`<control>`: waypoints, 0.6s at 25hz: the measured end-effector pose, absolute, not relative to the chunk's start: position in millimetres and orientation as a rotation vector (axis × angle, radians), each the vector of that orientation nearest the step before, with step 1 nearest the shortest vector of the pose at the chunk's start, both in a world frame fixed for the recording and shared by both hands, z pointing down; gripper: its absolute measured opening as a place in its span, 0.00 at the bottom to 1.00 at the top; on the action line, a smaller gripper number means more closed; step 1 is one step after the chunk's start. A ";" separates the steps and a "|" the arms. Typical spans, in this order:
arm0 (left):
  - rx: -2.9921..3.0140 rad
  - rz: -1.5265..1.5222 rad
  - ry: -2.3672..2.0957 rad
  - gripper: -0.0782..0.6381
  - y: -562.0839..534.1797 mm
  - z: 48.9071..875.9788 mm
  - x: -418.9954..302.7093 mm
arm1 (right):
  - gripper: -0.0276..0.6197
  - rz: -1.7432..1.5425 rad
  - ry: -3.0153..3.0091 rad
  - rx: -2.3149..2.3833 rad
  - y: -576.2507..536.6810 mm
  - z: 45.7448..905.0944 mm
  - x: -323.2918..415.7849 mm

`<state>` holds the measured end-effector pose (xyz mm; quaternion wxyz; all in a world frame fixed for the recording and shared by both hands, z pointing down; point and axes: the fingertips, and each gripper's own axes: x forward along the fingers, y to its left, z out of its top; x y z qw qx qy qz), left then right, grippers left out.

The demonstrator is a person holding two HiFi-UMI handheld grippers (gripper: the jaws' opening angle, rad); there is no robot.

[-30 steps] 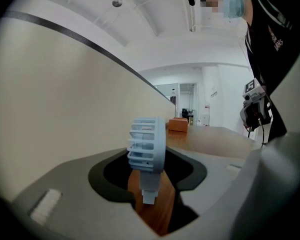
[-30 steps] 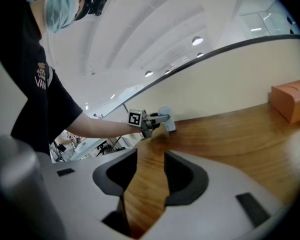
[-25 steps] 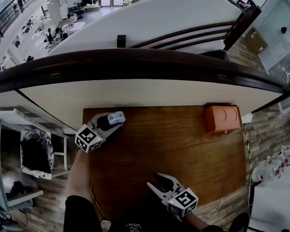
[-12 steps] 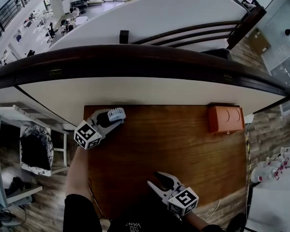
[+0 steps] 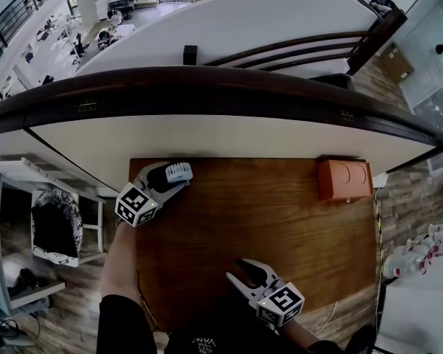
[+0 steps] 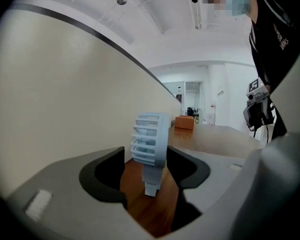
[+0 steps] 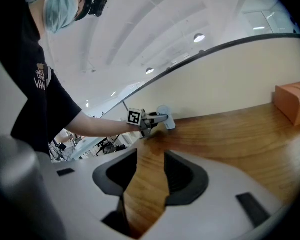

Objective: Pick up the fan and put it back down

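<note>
The table (image 5: 280,227) is set against a pale curved wall (image 5: 229,139), so its back edge is closed off and anything placed there can be reached only from the near side. An orange box (image 5: 343,179) is kept in the far right corner, well apart from the work, and no part in the task is suggested for it.

The right gripper (image 5: 238,271) is held low over the near edge of the table. Its jaws are spread, and only bare wood is seen between them. It is judged to be parked there so that the other hand's path is left free.

The left gripper (image 5: 168,180) is reached into the far left corner, close to the wall and aimed slightly downward. Its jaws are opening. The fan (image 6: 150,139) is seen between them, but a gap is visible at the left pad, while contact at the right pad cannot be ruled out.

The fan is stood upright on its small base on the wood, just beside the wall, with its grille turned edge-on to the jaws. It appears to be carried by the table and not by the pads, so the put-down is judged to be almost done and only the withdrawal of the gripper to remain.
</note>
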<state>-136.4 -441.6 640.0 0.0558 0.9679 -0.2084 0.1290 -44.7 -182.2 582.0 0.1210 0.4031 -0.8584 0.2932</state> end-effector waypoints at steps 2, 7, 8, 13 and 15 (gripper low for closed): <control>2.925 0.405 -0.652 0.46 -440.8 639.7 -139.5 | 0.28 0.849 -2.513 1.180 -180.9 580.6 -44.9; 2.888 0.443 -0.703 0.46 -434.8 638.2 -147.0 | 0.28 0.824 -2.525 1.181 -176.7 574.2 -46.6; 2.882 0.436 -0.715 0.46 -433.3 636.2 -148.3 | 0.28 0.819 -2.527 1.180 -175.7 572.4 -47.0; 2.856 0.348 -0.772 0.48 -424.8 621.7 -154.5 | 0.28 0.803 -2.532 1.194 -168.4 564.5 -47.3; 2.848 0.320 -0.790 0.48 -418.6 617.8 -156.3 | 0.28 0.791 -2.534 1.200 -165.0 562.0 -46.6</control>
